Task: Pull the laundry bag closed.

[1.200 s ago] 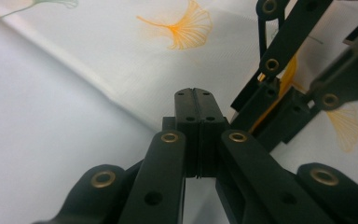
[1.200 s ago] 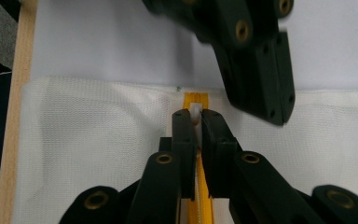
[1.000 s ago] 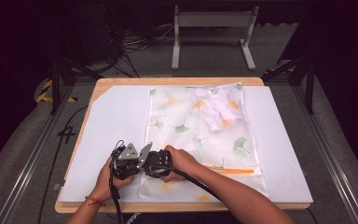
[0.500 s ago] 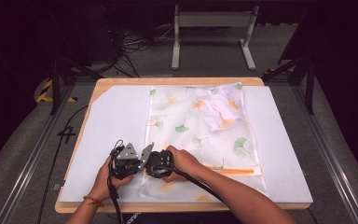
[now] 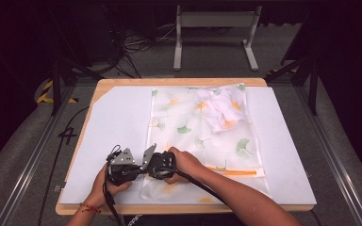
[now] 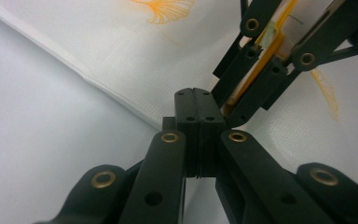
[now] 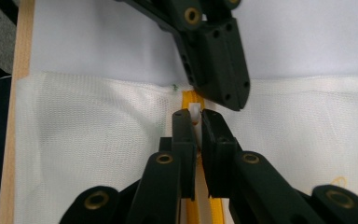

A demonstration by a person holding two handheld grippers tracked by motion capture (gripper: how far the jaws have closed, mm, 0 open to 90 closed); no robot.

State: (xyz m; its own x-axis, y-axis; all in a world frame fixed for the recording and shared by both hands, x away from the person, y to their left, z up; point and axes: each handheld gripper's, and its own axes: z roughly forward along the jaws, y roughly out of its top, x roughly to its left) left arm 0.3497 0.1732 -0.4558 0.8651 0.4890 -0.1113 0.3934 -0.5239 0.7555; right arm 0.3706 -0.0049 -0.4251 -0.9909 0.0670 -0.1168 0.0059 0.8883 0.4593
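Left gripper (image 6: 199, 100): we find its jaws pressed together on the mesh bag's edge, just beside the zipper end.
Right gripper (image 7: 195, 116): we note narrow jaws pinching the white zipper pull (image 7: 195, 112), tips almost touching the left gripper.
Mesh bag (image 5: 193, 127): lies flat on the white board (image 5: 113, 122), stretching away from both grippers.
Zipper (image 5: 233, 170): orange band running off past the right gripper.

A white mesh bag (image 5: 202, 136) printed with green and orange ginkgo leaves lies flat, running from twelve o'clock to six o'clock. Crumpled white fabric (image 5: 221, 110) shows inside near one o'clock. Its orange zipper (image 5: 233, 170) runs across the six-o'clock end, with the small white zipper pull (image 7: 195, 112) at that end's seven-o'clock corner.
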